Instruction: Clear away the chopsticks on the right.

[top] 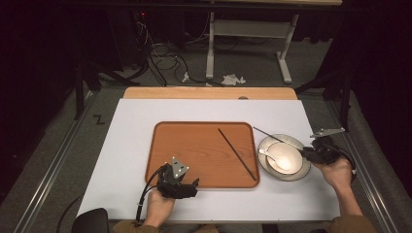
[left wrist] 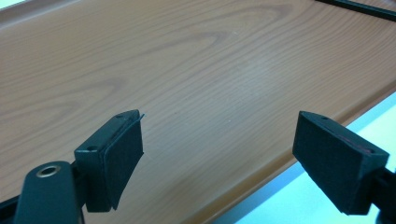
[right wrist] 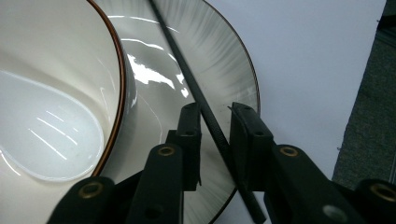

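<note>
A wooden tray (top: pixel 189 141) lies mid-table with one dark chopstick (top: pixel 237 154) slanting across its right part. To its right a white bowl (top: pixel 284 156) holding a white spoon (top: pixel 272 156) stands on a grey-rimmed plate (top: pixel 301 172). A second chopstick (top: pixel 274 137) lies across the plate's far rim. My right gripper (top: pixel 305 153) is shut on that chopstick's near end. In the right gripper view the chopstick (right wrist: pixel 187 74) runs between the narrow jaws of the gripper (right wrist: pixel 215 109), over the plate (right wrist: pixel 154 84) beside the bowl (right wrist: pixel 56 56). My left gripper (top: pixel 184 180) hovers open over the tray's near edge, nothing between its jaws (left wrist: pixel 219 140).
White sheet (top: pixel 131 160) covers the table; its wooden far edge (top: pixel 209 93) shows beyond. In the left gripper view the tray's bare wood (left wrist: pixel 187 70) spreads ahead, its chopstick (left wrist: pixel 359 7) at the top right. Floor cables and a white frame lie behind the table.
</note>
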Available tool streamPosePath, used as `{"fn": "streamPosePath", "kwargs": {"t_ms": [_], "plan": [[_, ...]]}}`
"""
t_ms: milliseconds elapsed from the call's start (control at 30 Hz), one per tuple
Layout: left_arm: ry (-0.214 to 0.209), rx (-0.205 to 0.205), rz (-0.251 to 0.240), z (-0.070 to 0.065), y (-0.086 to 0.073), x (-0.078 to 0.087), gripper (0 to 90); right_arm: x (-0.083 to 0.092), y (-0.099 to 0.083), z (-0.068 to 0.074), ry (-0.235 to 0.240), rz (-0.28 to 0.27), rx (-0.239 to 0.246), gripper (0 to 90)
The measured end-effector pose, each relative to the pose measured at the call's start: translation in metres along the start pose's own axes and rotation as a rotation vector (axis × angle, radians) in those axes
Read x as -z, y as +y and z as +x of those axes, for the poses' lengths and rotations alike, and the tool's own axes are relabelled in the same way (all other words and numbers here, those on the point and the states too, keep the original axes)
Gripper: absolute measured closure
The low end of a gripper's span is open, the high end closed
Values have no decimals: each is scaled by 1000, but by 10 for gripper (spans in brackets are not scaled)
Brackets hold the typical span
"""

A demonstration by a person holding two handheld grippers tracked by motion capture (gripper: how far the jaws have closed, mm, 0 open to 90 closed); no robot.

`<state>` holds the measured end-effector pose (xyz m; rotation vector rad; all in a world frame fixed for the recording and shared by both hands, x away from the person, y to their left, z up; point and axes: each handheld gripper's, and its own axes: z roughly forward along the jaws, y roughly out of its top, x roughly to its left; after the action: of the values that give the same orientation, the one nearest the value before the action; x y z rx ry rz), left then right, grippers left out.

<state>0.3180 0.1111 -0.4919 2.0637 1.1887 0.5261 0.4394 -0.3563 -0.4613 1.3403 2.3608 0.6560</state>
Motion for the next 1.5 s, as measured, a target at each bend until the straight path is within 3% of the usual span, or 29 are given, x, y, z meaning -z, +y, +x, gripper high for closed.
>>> {"fn": "streamPosePath", "kwargs": {"t_ms": [167,400,567,667,733,833,1000,1067,1100,1167,1200,1267,1300,1333,1433,1500], "plan": [[2,4,-2,0,-1,0,165,-3,1,0,-2,6,8,840],[-1,4,-4,0,0,1,165,-1,0,0,-17,-8,2,861],[-4,3,-4,1,1,1,165,18,5,7,-16,-102,-3,863],[-9,-3,-2,0,2,0,165,37,12,25,-8,-167,43,863],[-14,-6,-5,-1,3,-1,165,41,14,30,-4,-180,61,863],[-25,-15,-7,-1,6,-3,165,55,18,51,31,-222,93,863],[-38,-28,-8,-4,10,-6,165,68,20,75,86,-243,128,863],[-42,-36,-9,-5,12,-9,165,71,20,95,124,-245,164,862],[-42,-36,-9,-5,12,-9,165,71,20,95,124,-245,164,862],[-48,-40,-12,-6,14,-10,165,71,20,117,156,-232,199,862],[-49,-41,-13,-7,15,-11,165,71,20,117,156,-232,199,862],[-51,-45,-13,-7,17,-12,165,67,20,130,182,-221,216,862],[-51,-47,-12,-8,18,-13,165,61,20,144,190,-202,233,862],[-51,-47,-12,-8,18,-13,165,61,20,144,190,-202,233,862],[-58,-54,-15,-9,20,-14,165,40,22,167,219,-154,241,862],[-60,-56,-18,-9,21,-14,165,35,22,171,214,-135,250,862]]}}
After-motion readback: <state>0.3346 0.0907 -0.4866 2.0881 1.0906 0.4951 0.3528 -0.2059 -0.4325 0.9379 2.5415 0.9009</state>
